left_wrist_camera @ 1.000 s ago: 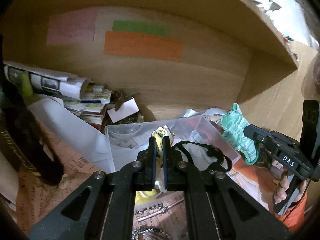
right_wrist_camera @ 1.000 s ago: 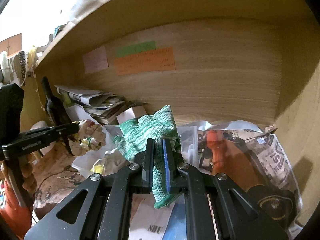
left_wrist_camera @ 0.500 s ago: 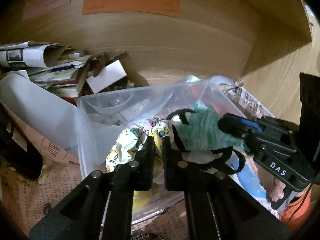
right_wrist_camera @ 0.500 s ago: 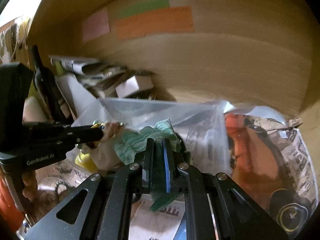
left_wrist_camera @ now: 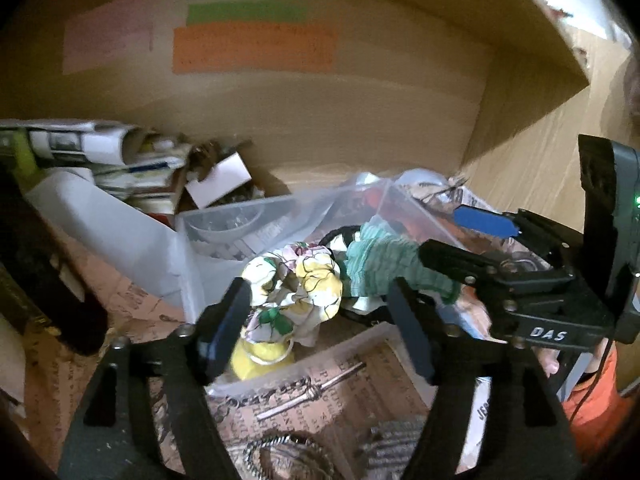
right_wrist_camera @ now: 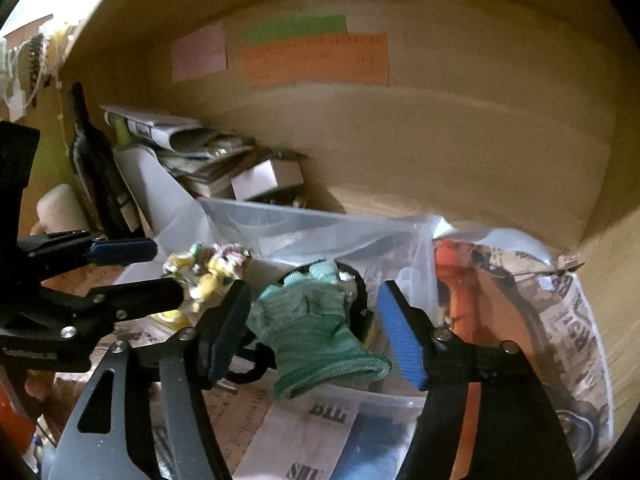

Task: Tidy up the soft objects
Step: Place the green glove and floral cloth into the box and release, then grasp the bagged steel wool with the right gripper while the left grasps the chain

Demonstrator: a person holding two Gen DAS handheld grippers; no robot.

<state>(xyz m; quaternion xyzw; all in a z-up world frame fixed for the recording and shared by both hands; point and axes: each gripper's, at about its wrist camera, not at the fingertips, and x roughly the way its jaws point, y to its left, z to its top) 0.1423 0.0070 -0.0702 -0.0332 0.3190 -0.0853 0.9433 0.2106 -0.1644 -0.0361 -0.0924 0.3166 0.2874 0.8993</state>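
A clear plastic bin (left_wrist_camera: 224, 220) (right_wrist_camera: 304, 220) stands on the wooden shelf. A floral yellow-and-white cloth (left_wrist_camera: 296, 284) (right_wrist_camera: 208, 272) lies in the bin between the jaws of my left gripper (left_wrist_camera: 320, 320) (right_wrist_camera: 136, 272); those jaws are opening and the pads stand off the cloth. A green knitted glove (right_wrist_camera: 316, 328) (left_wrist_camera: 384, 264) rests on the bin's contents between the jaws of my right gripper (right_wrist_camera: 316, 336) (left_wrist_camera: 456, 236), which are also opening, with its blue pads clear of the glove. A black strap curls under both soft things.
Stacked newspapers (left_wrist_camera: 100, 148) and a white box (left_wrist_camera: 220, 178) sit at the back left. A dark bottle (right_wrist_camera: 96, 160) stands left. A newspaper-wrapped orange item (right_wrist_camera: 520, 300) lies right. Coloured paper notes (left_wrist_camera: 252, 46) stick on the back wall. A person's hand (left_wrist_camera: 548, 360) holds the right gripper.
Both grippers went from shut on their soft things to open. The floral cloth and the green glove now lie loose in the bin. Both views pulled back slightly.
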